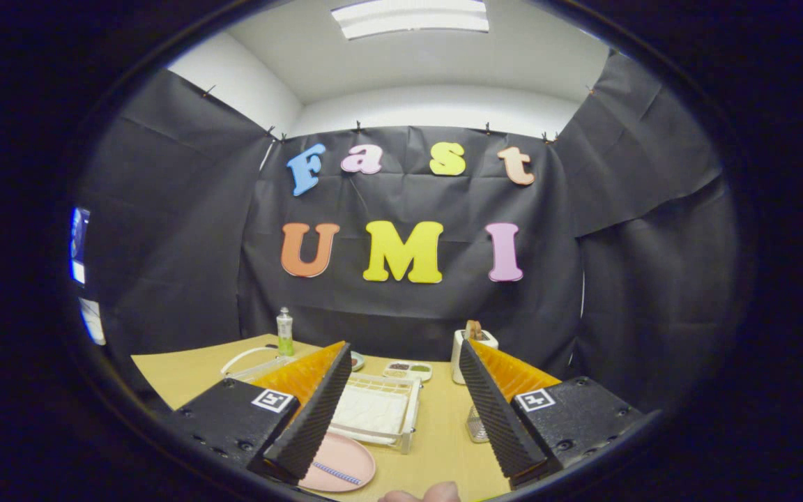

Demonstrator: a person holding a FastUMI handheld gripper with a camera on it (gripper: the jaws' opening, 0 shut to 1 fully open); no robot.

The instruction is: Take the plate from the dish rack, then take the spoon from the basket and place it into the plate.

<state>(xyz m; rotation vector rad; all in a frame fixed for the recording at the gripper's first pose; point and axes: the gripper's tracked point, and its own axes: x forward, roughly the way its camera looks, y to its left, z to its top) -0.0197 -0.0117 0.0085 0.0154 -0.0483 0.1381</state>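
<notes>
A pink plate [346,457] lies flat on the wooden table [443,439], below the gap between my fingers and partly hidden by the left one. On it rests the spoon [337,473], of which a thin blue-striped handle shows. Just beyond the plate stands the white dish rack [412,411] with a white mat inside. A small mesh basket [476,425] sits by my right finger, mostly hidden by it. My gripper [403,348] is held above the table, open, with nothing between its fingers.
A white toaster [459,359] with bread in it stands beyond the right finger. A small divided dish [408,369] sits behind the rack, and a green bottle [284,333] stands at the back left. A person's fingers [422,493] show at the table's near edge.
</notes>
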